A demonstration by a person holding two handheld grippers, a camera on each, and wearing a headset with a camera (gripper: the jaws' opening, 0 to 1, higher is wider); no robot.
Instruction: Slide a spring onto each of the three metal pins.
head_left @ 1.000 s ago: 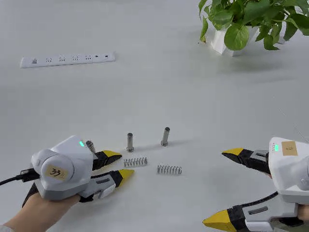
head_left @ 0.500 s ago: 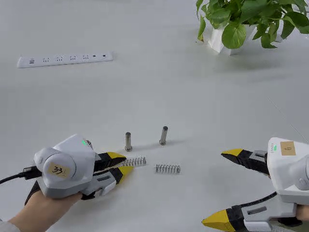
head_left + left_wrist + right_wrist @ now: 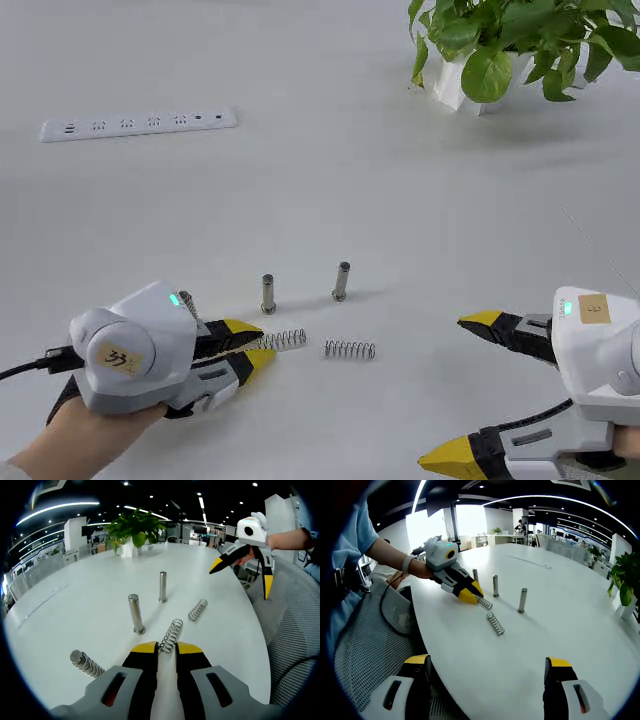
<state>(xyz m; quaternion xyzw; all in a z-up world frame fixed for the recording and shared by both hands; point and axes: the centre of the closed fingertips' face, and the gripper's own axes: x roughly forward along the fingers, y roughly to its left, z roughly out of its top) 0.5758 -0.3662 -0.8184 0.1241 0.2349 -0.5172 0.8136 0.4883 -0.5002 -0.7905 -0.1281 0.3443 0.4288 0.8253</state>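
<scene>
Your left gripper (image 3: 255, 345) pinches one end of a spring (image 3: 284, 340), jaws nearly together, just in front of the middle pin (image 3: 268, 294). A loose spring (image 3: 350, 349) lies front-right of that pin on the white table (image 3: 400, 200). Your right gripper (image 3: 452, 392) hangs well right of it, jaws wide. Far beyond the pin sit a power strip (image 3: 140, 123) and a potted plant (image 3: 500, 40).

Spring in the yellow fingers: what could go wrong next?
The left gripper pinches the spring just by its end, so it might slip out or ping away. The nearest bare pin stands close beside it; a bump could maybe knock it over.
</scene>
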